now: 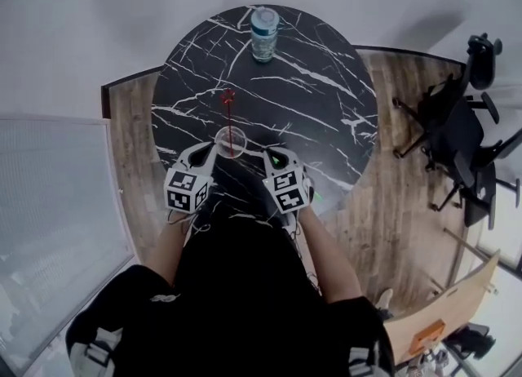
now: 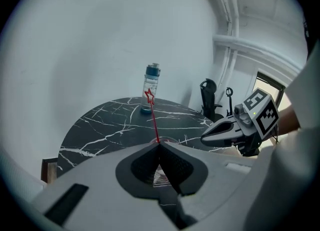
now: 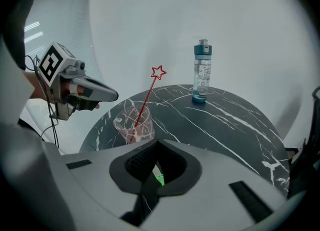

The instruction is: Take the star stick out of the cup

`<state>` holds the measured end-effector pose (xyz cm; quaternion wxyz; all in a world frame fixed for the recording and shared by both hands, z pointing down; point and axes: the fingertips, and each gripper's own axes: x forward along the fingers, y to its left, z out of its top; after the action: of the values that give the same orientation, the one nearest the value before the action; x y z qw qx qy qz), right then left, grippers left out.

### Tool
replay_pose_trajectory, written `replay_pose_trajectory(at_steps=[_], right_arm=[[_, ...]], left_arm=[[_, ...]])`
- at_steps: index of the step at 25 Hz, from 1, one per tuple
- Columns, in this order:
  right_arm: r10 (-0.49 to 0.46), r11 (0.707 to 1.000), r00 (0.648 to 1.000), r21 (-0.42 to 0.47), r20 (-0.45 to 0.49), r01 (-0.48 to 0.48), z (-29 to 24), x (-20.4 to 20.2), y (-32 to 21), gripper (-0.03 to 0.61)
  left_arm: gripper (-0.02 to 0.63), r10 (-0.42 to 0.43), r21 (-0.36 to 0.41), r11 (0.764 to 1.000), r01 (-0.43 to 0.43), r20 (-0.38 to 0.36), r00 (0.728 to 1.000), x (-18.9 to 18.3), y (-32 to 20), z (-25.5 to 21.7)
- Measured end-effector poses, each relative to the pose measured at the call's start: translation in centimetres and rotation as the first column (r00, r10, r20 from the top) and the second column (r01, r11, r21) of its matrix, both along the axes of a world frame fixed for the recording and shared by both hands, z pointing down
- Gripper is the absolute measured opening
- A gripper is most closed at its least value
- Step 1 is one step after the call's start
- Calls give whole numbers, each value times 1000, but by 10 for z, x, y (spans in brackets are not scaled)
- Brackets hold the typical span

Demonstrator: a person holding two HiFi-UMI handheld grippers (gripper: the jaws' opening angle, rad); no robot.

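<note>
- Grey left gripper (image 2: 159, 144): jaws pressed together, pinching nothing.
- Right gripper (image 3: 157, 141): jaws together too, and empty.
- Star stick (image 3: 146, 100): thin and red, with an outlined star on top. It leans in the cup, apart from both grippers.
- Cup (image 3: 134, 122): clear plastic, upright, holding the stick. It stands just ahead of the two tips and nearer the left one.
- Black marble table (image 1: 310, 106): it carries the cup, and a clear bottle (image 1: 264, 33) stands near its far edge.

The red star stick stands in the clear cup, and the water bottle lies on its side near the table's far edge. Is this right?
No: the water bottle stands upright, as the right gripper view shows. The star stick stands in the clear cup, the bottle near the table's far edge.
</note>
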<state>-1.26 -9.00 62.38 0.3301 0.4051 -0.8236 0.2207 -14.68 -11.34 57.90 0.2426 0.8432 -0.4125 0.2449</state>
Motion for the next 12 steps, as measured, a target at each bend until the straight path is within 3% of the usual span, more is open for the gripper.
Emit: replay_pose_trajectory(at_steps=[12], right_arm=[[93, 996, 995, -11, 48, -92, 6, 0, -21, -3]], left_arm=[[-2, 81, 34, 996, -81, 3, 997, -1, -44, -19]])
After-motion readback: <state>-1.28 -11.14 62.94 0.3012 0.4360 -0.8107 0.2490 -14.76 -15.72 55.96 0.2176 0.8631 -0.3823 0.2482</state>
